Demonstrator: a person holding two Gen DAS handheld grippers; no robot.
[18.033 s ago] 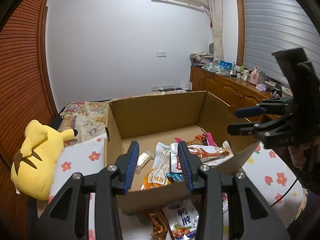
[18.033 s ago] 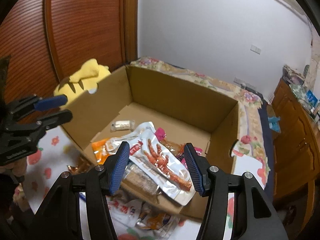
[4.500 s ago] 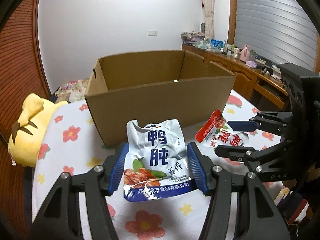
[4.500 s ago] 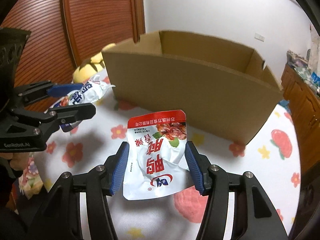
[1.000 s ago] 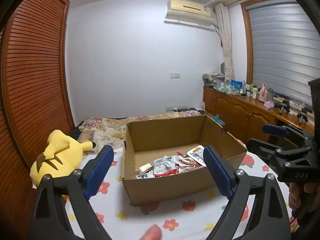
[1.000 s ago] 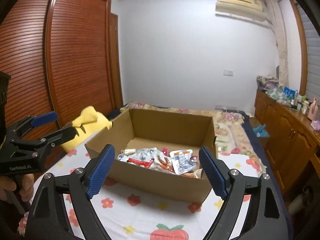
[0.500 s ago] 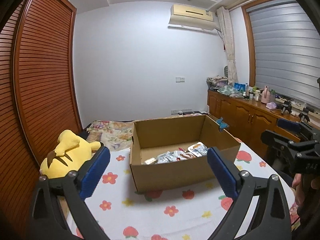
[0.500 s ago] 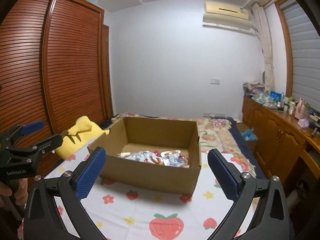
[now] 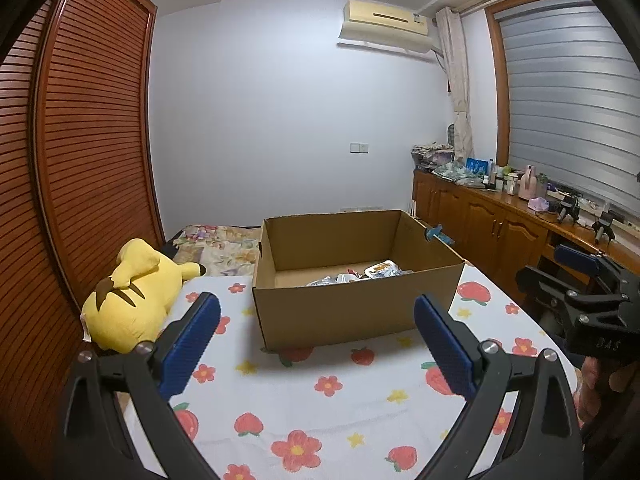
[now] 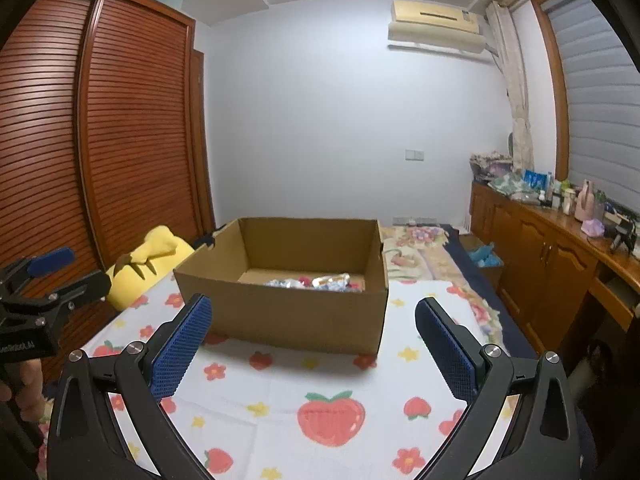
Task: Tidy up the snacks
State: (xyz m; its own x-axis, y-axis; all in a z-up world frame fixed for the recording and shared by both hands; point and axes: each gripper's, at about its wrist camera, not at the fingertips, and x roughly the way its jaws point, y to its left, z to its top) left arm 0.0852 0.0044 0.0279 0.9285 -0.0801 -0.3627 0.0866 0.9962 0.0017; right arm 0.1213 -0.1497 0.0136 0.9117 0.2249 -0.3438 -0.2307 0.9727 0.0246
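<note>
Snack packets (image 9: 362,274) lie in a heap at the bottom of an open cardboard box (image 9: 352,308), which sits on a white cloth (image 9: 320,396) printed with flowers and strawberries. I hold both tools back from the box. My left tool (image 9: 316,344) has its blue pads spread wide with nothing between them. My right tool (image 10: 308,344) is spread wide and empty too. A yellow plush toy (image 9: 128,296) lies left of the box.
</note>
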